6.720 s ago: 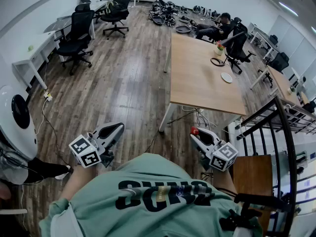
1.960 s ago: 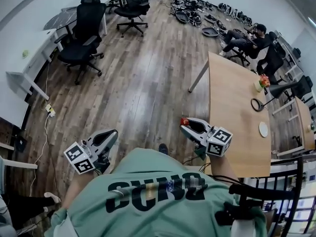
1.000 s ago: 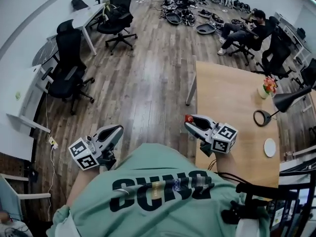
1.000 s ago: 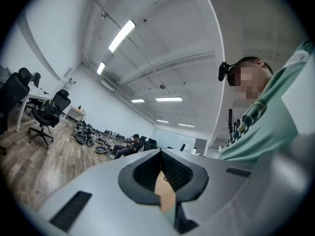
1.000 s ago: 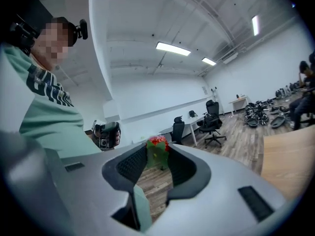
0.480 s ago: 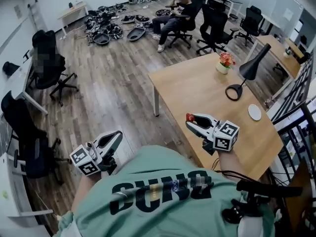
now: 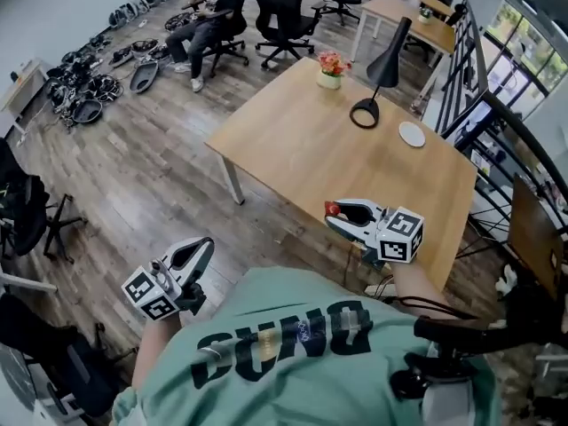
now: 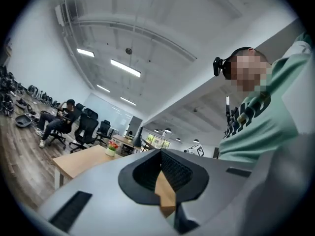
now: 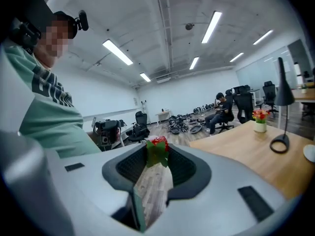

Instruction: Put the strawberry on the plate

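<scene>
— What had changed?
— I had swung round. The desk (image 7: 302, 140), off to my right a moment earlier, lay straight ahead, with my right claw (image 7: 331, 211) at its near edge.
— The strawberry (image 7: 332, 208)?
— Small and red with green leaves, clenched at that claw's tips, well apart from the plate (image 7: 411, 134) near the desk's far right edge.
— Room?
— Open wood between them; the lamp (image 7: 377, 69) and flower pot (image 7: 330, 67) stood further back.
— Count?
— One of each. My left claw (image 7: 208, 243) hung closed, empty, above the floor (image 7: 133, 176).
</scene>
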`<action>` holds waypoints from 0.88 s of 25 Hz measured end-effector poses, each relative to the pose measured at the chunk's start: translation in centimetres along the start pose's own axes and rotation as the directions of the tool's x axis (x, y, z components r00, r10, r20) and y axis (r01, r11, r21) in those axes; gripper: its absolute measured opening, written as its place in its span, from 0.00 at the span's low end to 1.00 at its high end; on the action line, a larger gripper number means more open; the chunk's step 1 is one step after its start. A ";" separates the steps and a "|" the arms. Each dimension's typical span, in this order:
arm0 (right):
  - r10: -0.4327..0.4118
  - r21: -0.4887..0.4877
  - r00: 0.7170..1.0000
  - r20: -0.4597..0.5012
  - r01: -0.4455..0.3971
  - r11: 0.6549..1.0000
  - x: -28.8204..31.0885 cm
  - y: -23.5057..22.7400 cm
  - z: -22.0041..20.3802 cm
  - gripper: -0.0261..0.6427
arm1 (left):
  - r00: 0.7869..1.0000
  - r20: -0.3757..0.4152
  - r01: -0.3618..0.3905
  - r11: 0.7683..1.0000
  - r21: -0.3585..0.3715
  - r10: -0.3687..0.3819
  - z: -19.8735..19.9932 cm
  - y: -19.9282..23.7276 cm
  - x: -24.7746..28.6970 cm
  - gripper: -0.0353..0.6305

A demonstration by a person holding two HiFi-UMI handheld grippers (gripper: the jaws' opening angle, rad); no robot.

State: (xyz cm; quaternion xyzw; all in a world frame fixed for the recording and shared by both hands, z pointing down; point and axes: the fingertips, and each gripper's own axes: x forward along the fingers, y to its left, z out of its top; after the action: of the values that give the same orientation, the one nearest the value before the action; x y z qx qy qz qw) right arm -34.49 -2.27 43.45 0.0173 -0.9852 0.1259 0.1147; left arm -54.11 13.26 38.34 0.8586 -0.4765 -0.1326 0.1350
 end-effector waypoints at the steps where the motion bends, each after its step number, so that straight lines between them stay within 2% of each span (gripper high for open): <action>1: -0.027 0.017 1.000 0.002 0.027 0.999 -0.6 -0.3 -0.2 0.24 | 0.999 -0.011 0.032 0.999 -0.007 -0.032 -0.2 0.3 1.0 0.06; 5: -0.125 0.066 0.992 0.018 0.123 0.990 -3.8 -2.3 -0.7 0.24 | 0.988 -0.050 0.142 0.989 -0.044 -0.144 -1.0 0.4 5.6 0.06; 9: -0.169 0.091 0.984 0.053 0.163 0.982 -7.4 -5.4 -1.5 0.24 | 0.971 -0.103 0.211 0.977 -0.039 -0.214 -2.3 -0.6 11.1 0.06; 17: -0.244 0.114 0.955 0.169 0.227 0.967 -18.1 -16.2 -0.8 0.24 | 0.947 -0.170 0.276 0.961 -0.003 -0.273 -3.2 -4.1 26.2 0.06; 22: -0.285 0.150 0.938 0.196 0.259 0.954 -23.9 -20.6 -2.5 0.24 | 0.928 -0.214 0.306 0.951 -0.035 -0.307 -4.8 -6.2 33.8 0.06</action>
State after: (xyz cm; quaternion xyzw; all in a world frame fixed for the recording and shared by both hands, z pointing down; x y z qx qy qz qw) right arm -9.40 -21.47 45.36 0.1741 -0.9704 0.1661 0.0225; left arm -30.29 -11.93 37.20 0.9316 -0.3190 -0.0580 0.1643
